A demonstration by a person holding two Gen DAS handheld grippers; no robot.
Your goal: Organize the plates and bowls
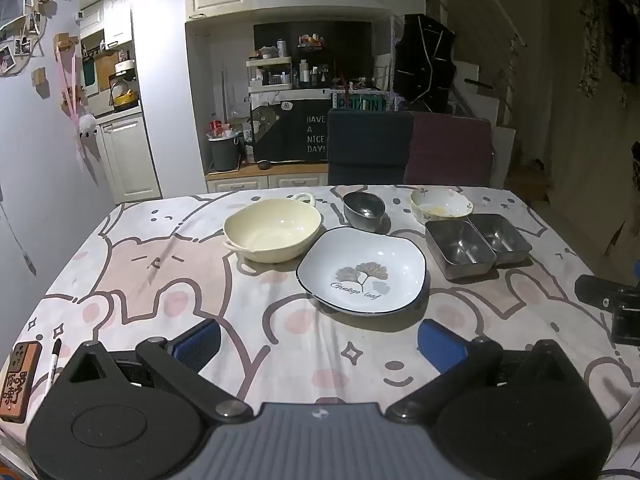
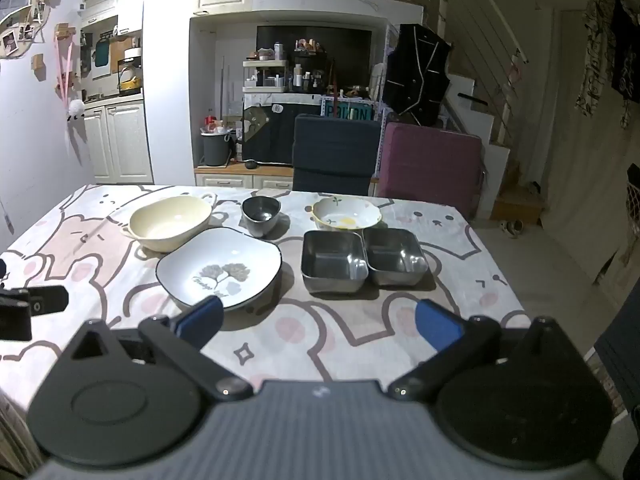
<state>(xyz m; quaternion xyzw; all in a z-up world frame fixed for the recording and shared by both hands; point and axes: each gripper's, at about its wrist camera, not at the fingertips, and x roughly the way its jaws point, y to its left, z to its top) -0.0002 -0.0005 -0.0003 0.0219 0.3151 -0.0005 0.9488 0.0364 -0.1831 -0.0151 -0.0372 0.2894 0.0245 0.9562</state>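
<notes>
Steel trays [image 2: 362,260], two, touching side by side toward the tabletop [image 2: 460,280] right edge. Bowls, three, along the far edge: cream [image 2: 170,220], dark metal [image 2: 261,213], floral [image 2: 346,214]. Plate [image 2: 218,266], one, central. Nothing stacked yet; all sorting remains. Left claw [image 1: 318,346] and right claw [image 2: 318,326] gape wide, empty.

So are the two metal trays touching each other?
Touching. In the right wrist view the left steel tray and the right steel tray sit side by side with their rims meeting along the shared edge; no tablecloth shows between them.
</notes>
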